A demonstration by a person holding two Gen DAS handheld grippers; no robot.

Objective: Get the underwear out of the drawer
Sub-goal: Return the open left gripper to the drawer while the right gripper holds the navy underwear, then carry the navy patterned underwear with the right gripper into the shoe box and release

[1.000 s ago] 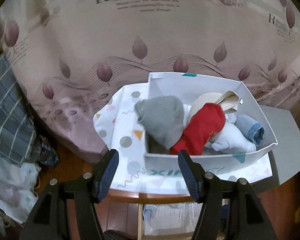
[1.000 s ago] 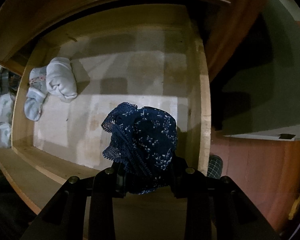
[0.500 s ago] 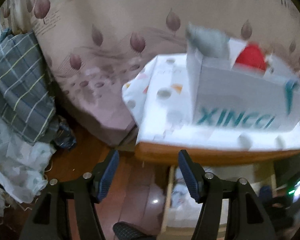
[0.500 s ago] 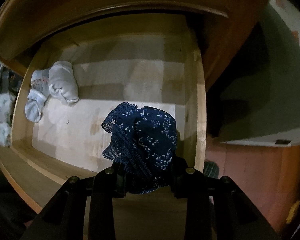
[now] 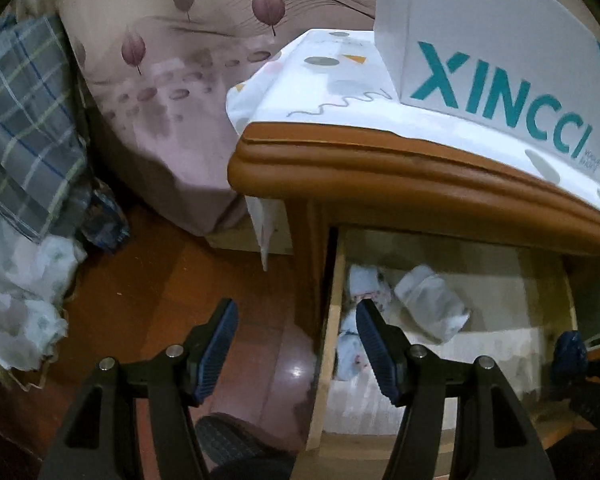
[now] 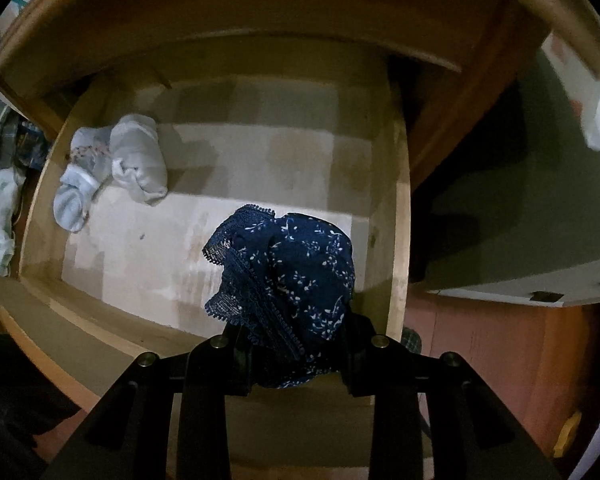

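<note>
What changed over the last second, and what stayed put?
The left gripper, open and empty, swung down from over the white box to the open drawer. The right gripper stays shut on the blue underwear above the drawer, barely shifted. The pale bundles lie unmoved in the drawer's left corner.

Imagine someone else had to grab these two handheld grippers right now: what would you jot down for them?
Right gripper: shut on the navy floral underwear, held above the open drawer.
Left gripper: open, empty, over the drawer's left edge.
In the drawer's left part: a white roll and pale bundles beside it.
Done: one piece gripped.
Left: carry it clear, probably to the white XINCCI box on top, then fetch the rest.
</note>
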